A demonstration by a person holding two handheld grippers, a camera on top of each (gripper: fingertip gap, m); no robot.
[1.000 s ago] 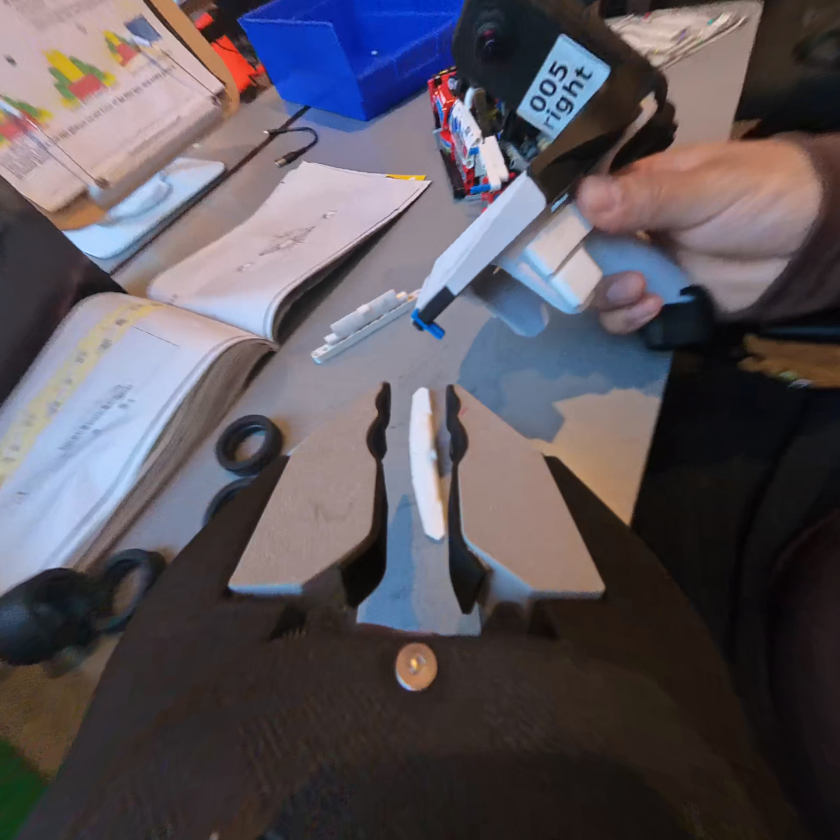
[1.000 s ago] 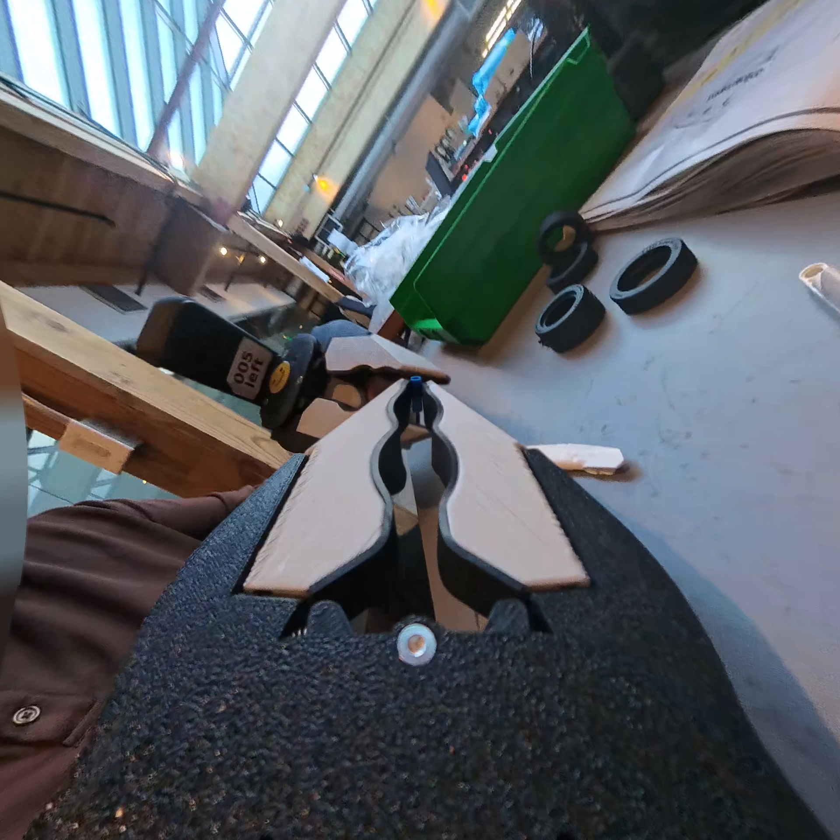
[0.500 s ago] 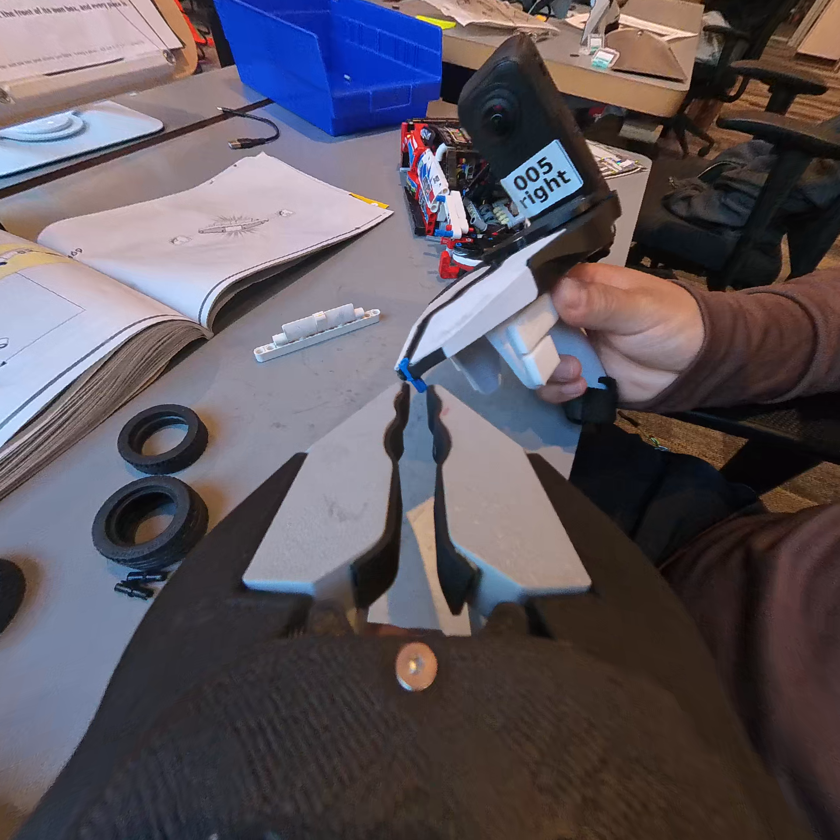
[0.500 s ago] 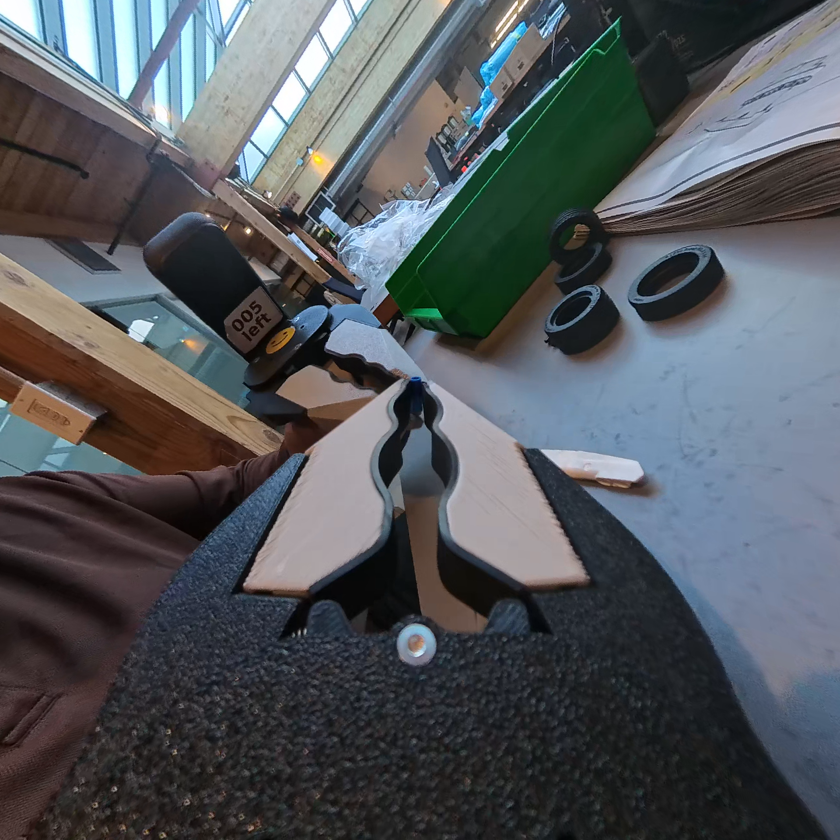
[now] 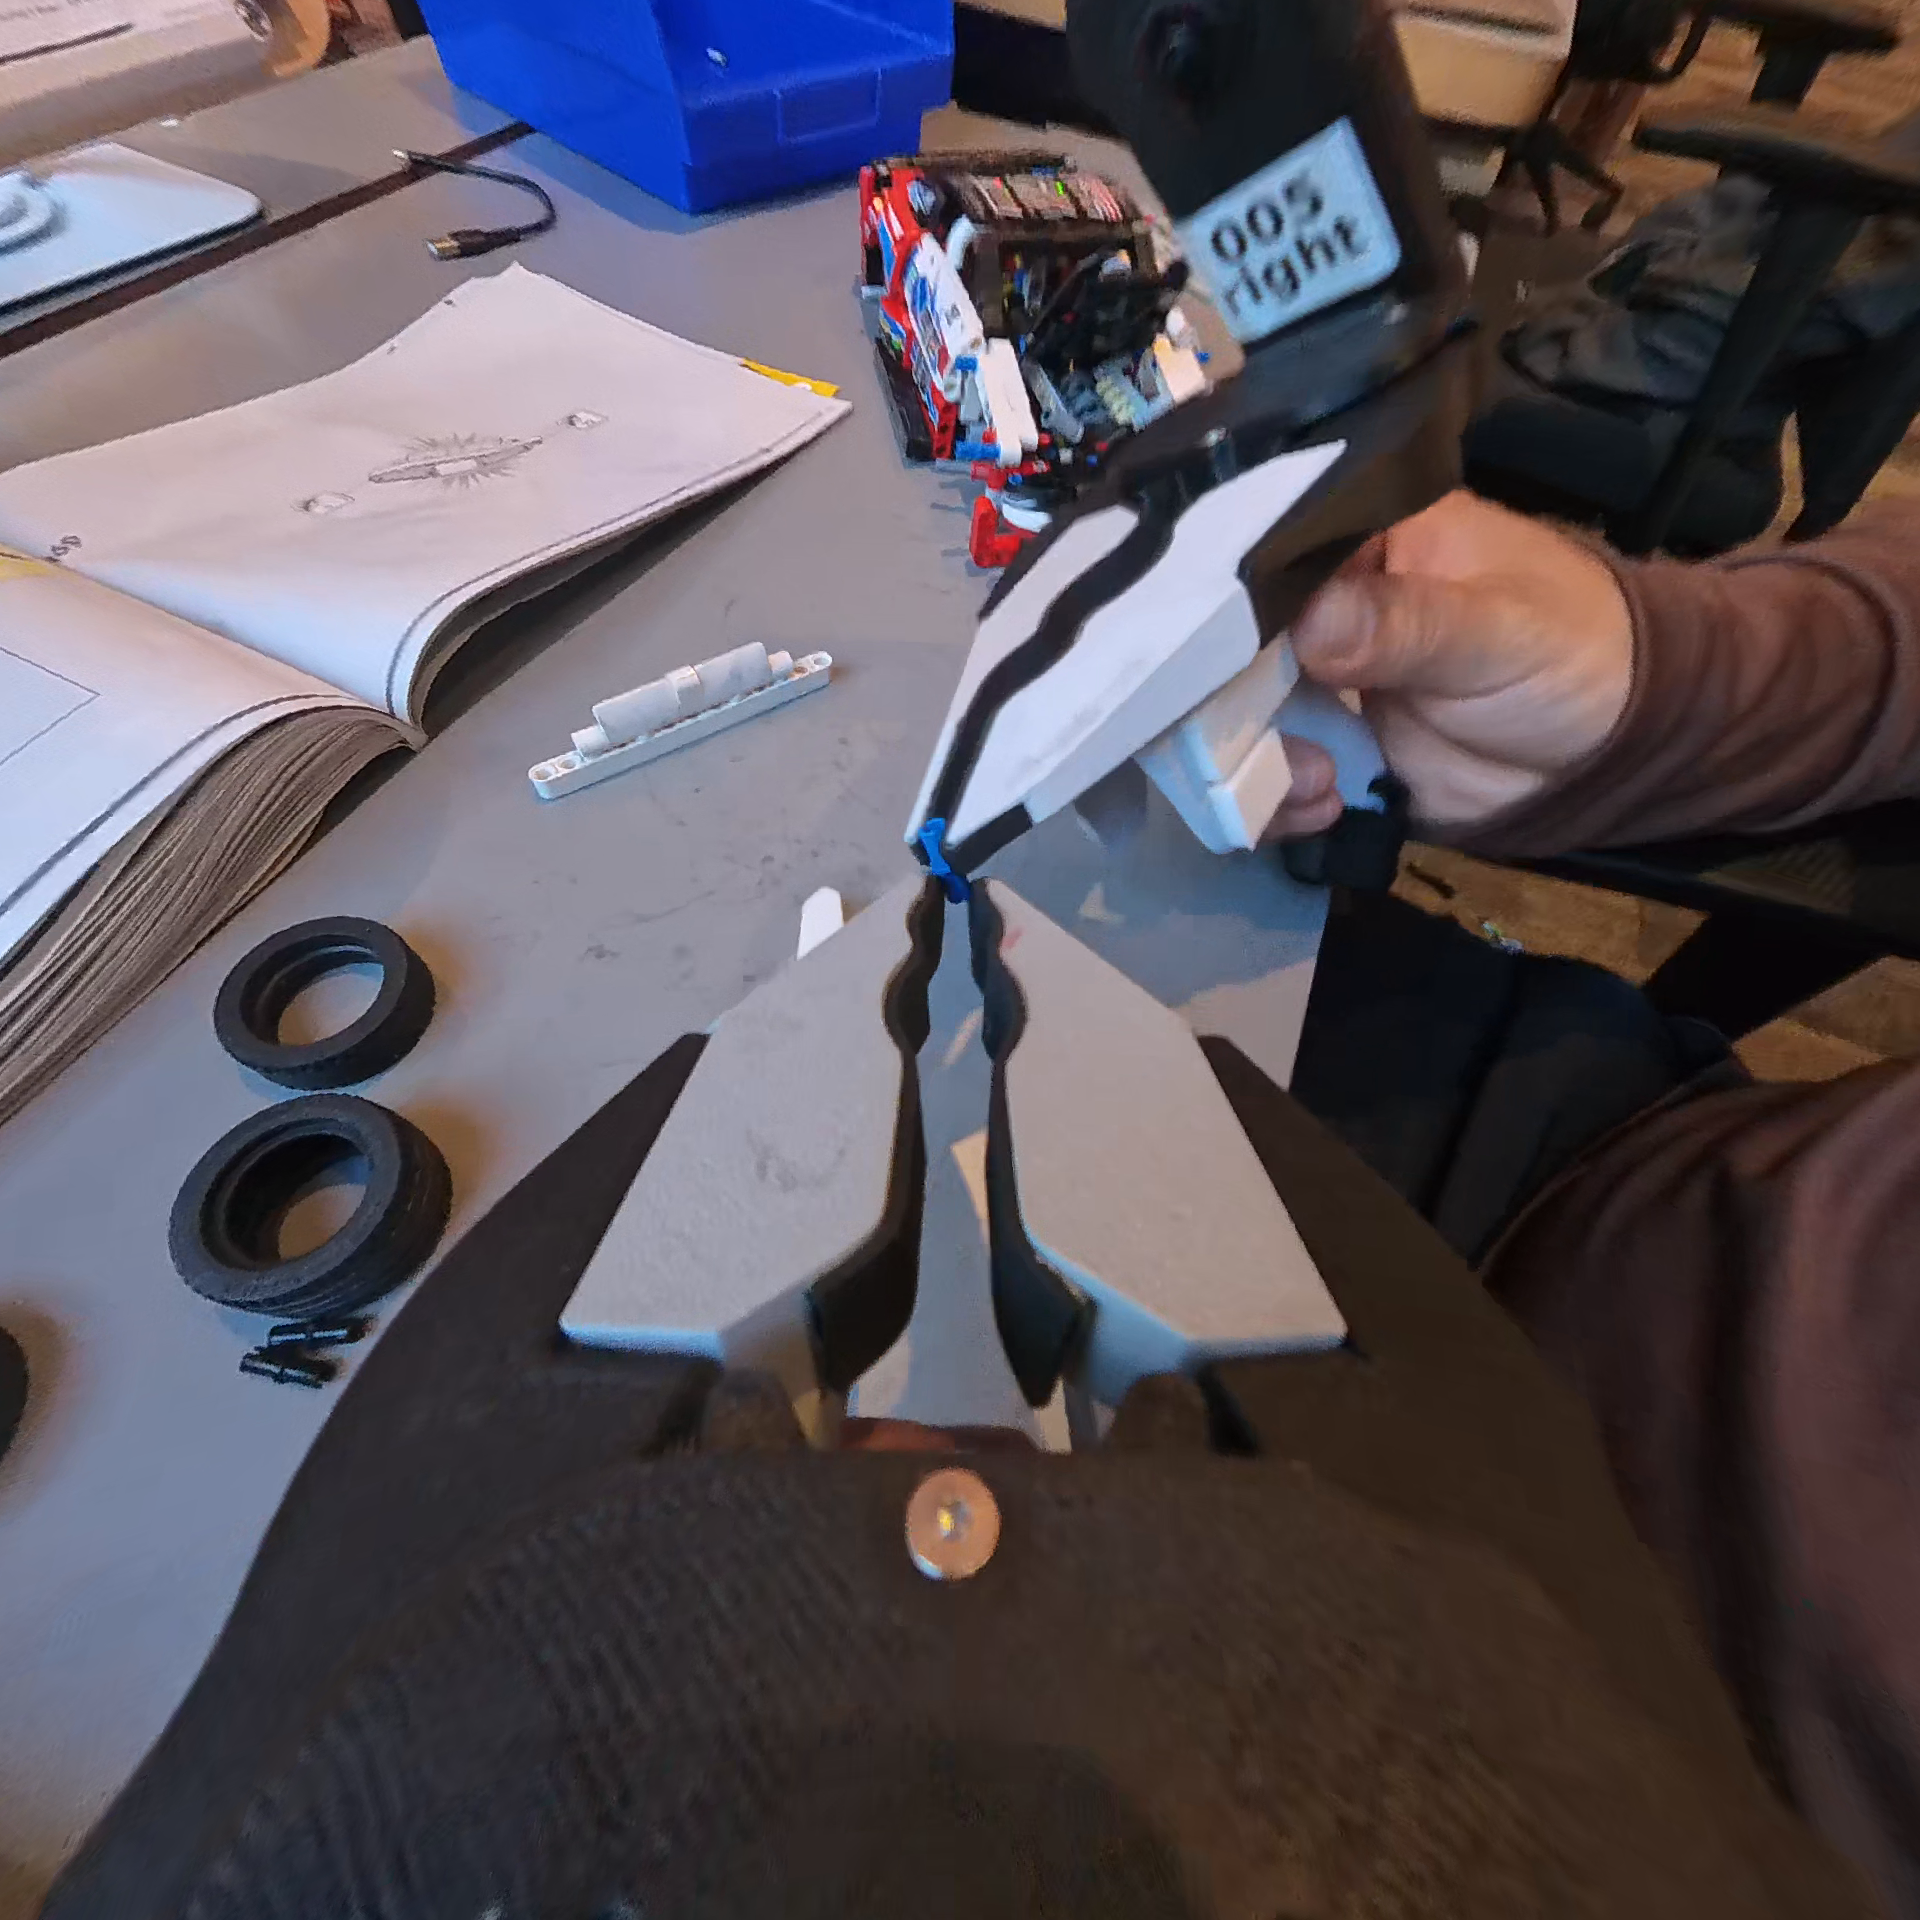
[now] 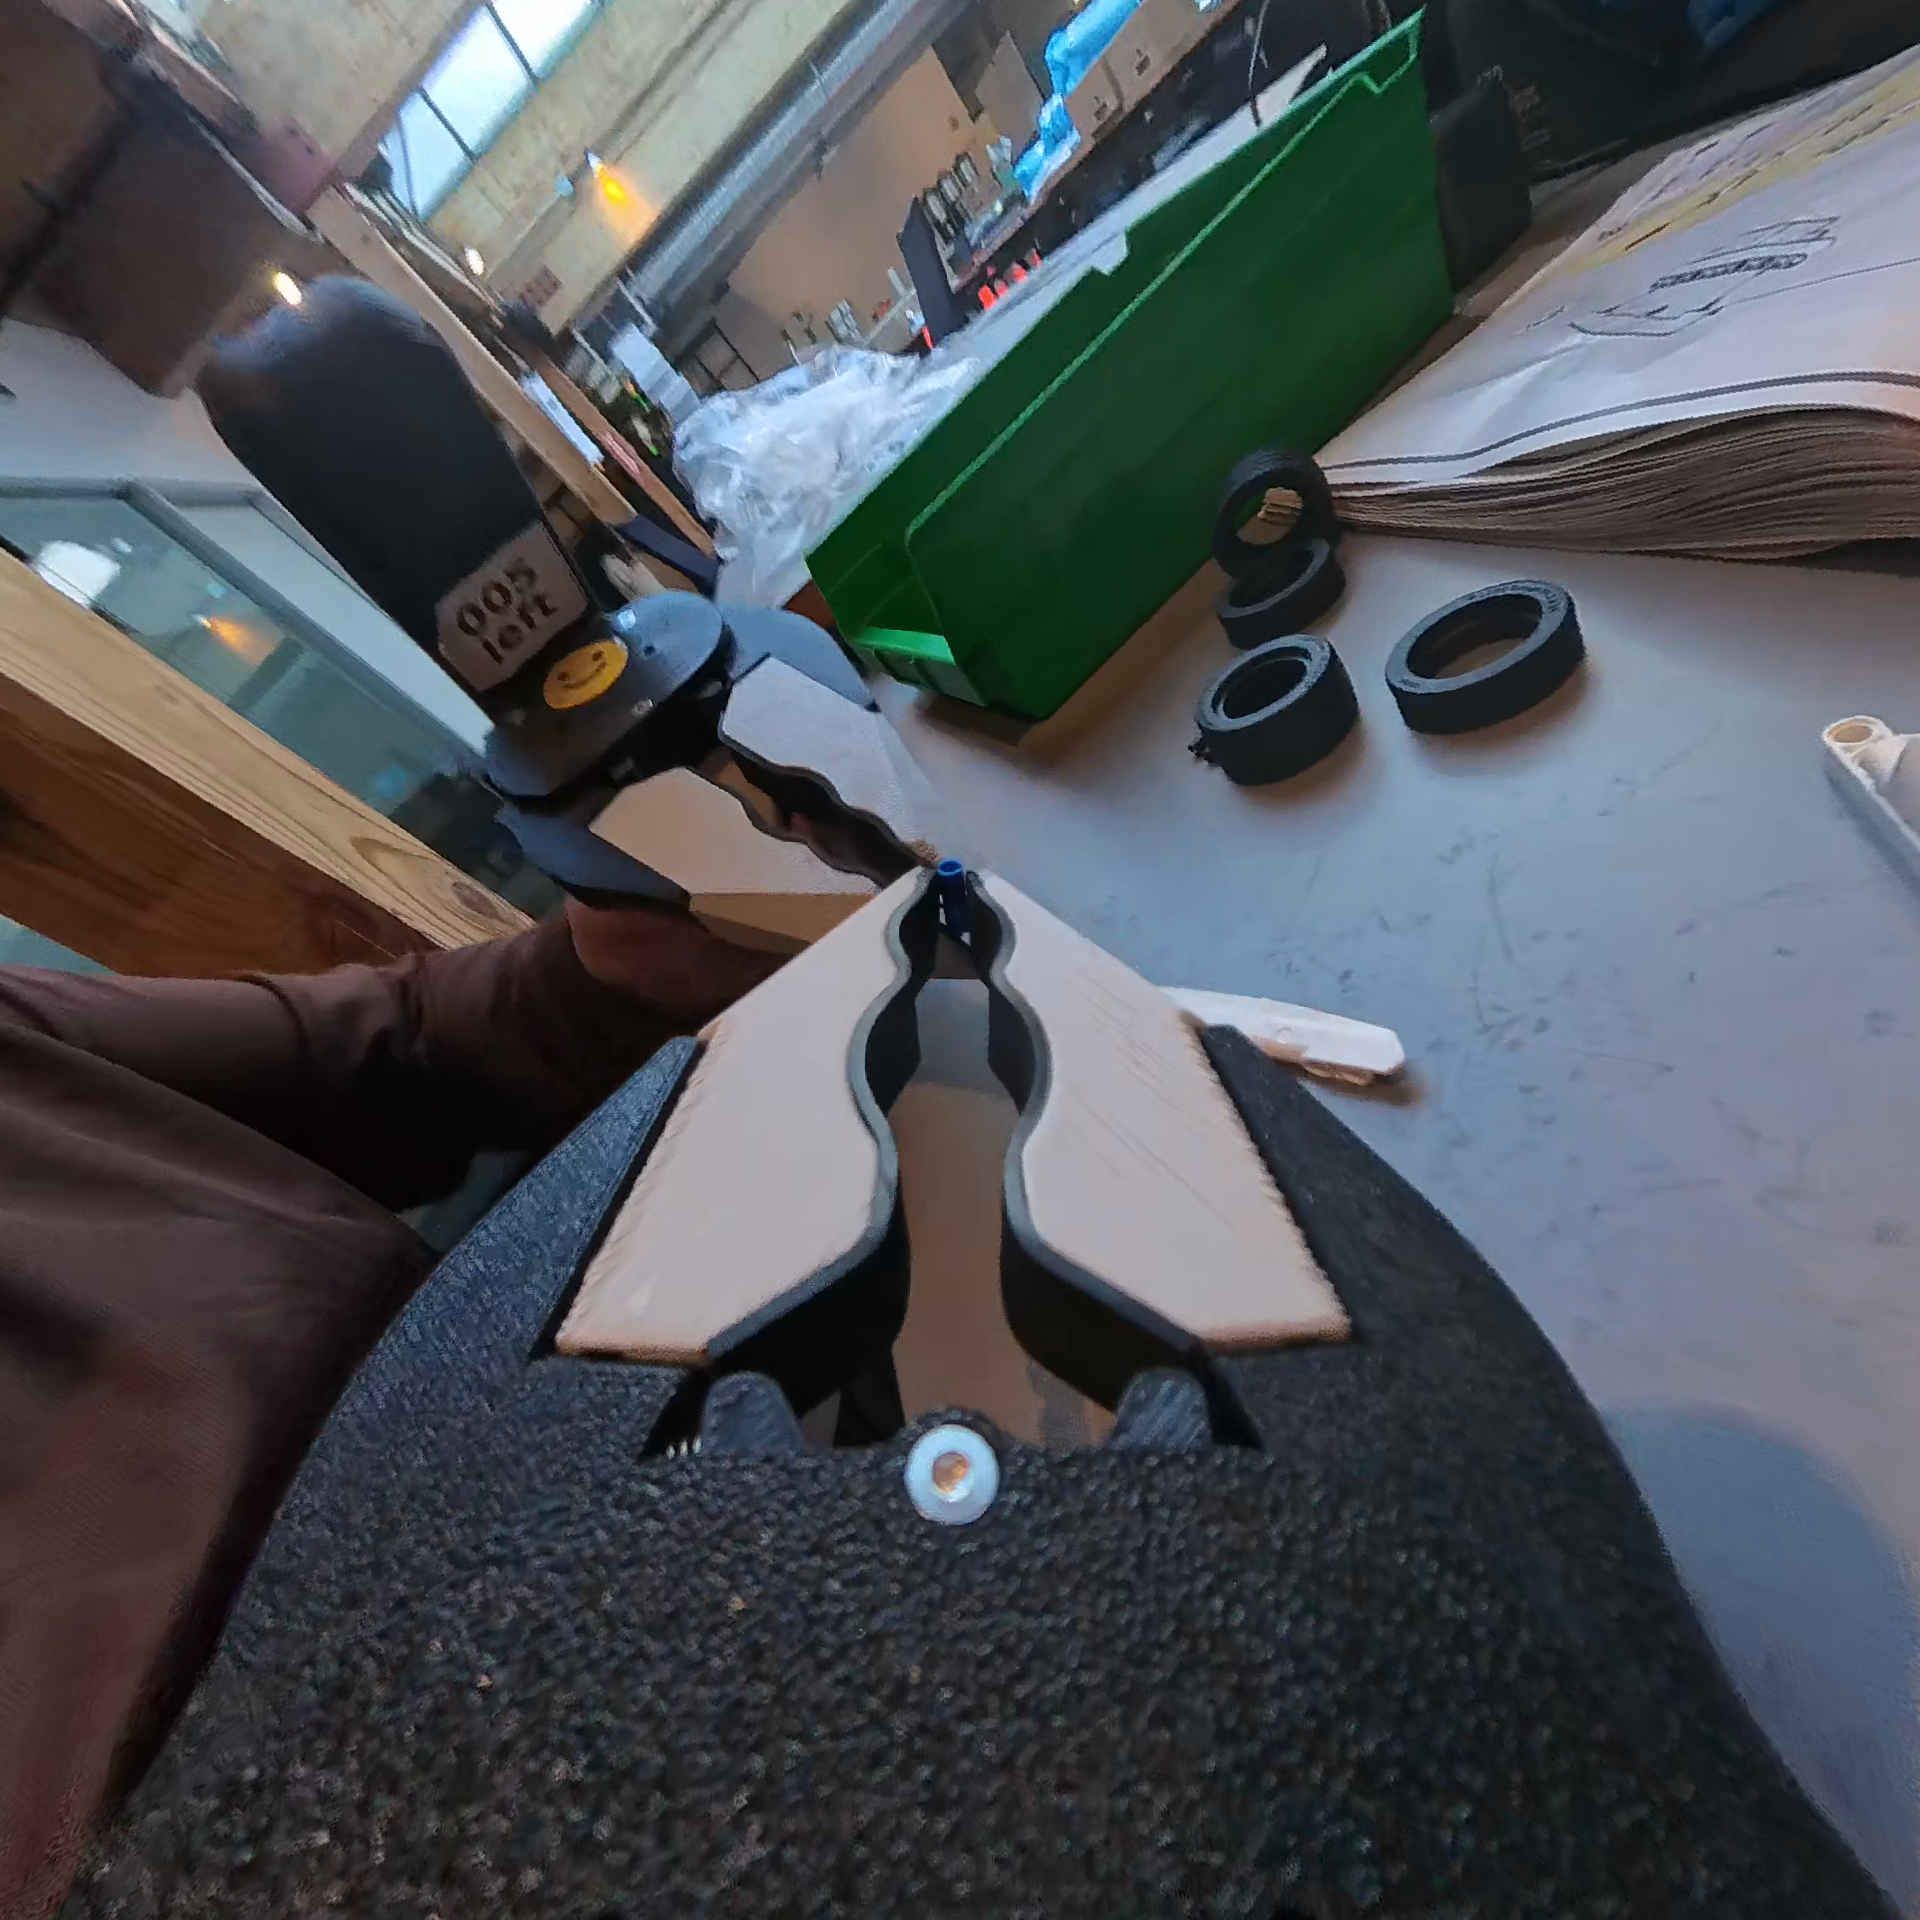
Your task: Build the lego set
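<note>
My right gripper [image 6: 948, 896] is shut on a small blue pin [image 6: 948, 881]; in the left wrist view it [image 5: 932, 840] comes in from the upper right with the pin [image 5: 940, 847] sticking out of its tips. My left gripper [image 5: 950, 896] meets it tip to tip, its jaws closed down on the pin's free end; it also shows in the right wrist view [image 6: 904, 857]. A white curved piece [image 5: 821, 920] lies on the table just under the left fingers, also seen in the right wrist view [image 6: 1288, 1039]. A white beam assembly [image 5: 681, 717] lies farther back.
A partly built red and white model [image 5: 1018, 332] stands behind, with a blue bin [image 5: 707, 83]. An open instruction book [image 5: 312, 540] and black tyres [image 5: 324, 1000] [image 5: 312, 1205] lie left. A green bin [image 6: 1143, 416] is beyond. The table edge [image 5: 1309, 987] runs close on the right. The tips of both grippers are at nearly the same place.
My left gripper has lifted off the white curved piece, narrowed its jaws and risen to the right gripper's tips. The right gripper has brought the blue pin down to meet it.
</note>
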